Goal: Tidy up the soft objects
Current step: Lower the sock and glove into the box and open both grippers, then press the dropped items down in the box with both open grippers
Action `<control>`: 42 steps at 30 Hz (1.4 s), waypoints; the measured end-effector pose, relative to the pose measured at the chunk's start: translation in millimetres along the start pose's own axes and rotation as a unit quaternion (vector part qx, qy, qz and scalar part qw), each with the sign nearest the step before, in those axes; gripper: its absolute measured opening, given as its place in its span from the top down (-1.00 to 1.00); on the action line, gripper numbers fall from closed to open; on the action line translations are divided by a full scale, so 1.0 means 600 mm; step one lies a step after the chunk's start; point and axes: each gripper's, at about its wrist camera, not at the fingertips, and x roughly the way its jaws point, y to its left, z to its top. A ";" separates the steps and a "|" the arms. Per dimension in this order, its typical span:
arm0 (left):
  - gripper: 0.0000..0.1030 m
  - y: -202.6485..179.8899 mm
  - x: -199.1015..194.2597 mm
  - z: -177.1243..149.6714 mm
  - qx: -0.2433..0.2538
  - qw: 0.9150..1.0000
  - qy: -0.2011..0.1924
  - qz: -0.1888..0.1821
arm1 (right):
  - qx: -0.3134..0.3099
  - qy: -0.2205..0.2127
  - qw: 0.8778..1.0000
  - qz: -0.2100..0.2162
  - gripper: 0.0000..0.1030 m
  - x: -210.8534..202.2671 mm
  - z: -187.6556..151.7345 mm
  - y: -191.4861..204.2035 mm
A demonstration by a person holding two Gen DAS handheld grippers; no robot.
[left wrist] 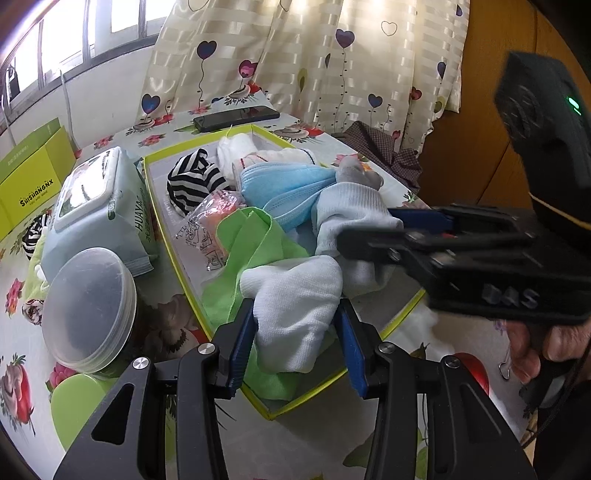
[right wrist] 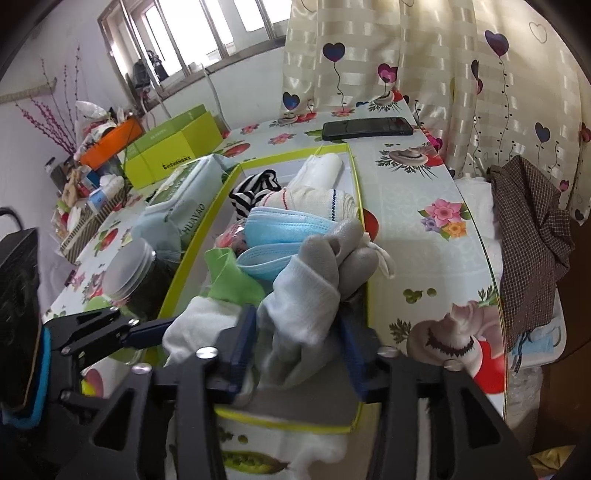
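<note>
Placing step: 2 pale socks lie in the yellow-rimmed tray [left wrist: 162, 206] on the bench. Left gripper [left wrist: 295, 332] jaws pinch the white sock [left wrist: 295, 295]; right gripper [right wrist: 299, 343] jaws stand apart around the grey-white sock [right wrist: 306, 295]. Next: withdraw clear.

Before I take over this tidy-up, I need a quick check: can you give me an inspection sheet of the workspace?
Surface: floral tablecloth.
Job's things: yellow-rimmed tray holds white sock, glove, masks, green cloth, striped cloth.
Clutter: wipes pack, jar, phone, green boxes.
Grippers: left hand-held gripper around the sock; right hand-held gripper around the glove cuff; grip unclear on both.
Cables: nothing seen.
Surroundings: heart curtain, window, checked cloth.
</note>
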 end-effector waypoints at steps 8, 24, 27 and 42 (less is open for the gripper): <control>-0.02 0.004 0.004 0.009 -0.007 1.000 -0.005 0.004 | -0.015 0.007 1.000 -0.001 0.03 -0.016 -0.021 0.004; -0.04 -0.007 -0.042 -0.026 0.007 0.999 -0.037 0.000 | -0.007 -0.001 1.000 -0.019 0.03 -0.066 -0.041 0.015; -0.04 0.001 -0.064 -0.027 -0.007 0.998 -0.058 0.008 | -0.009 -0.006 1.000 -0.017 0.07 -0.066 -0.034 0.015; -0.03 -0.019 -0.050 -0.050 -0.011 0.998 -0.014 -0.060 | -0.023 0.010 1.000 -0.012 0.18 -0.057 -0.035 0.024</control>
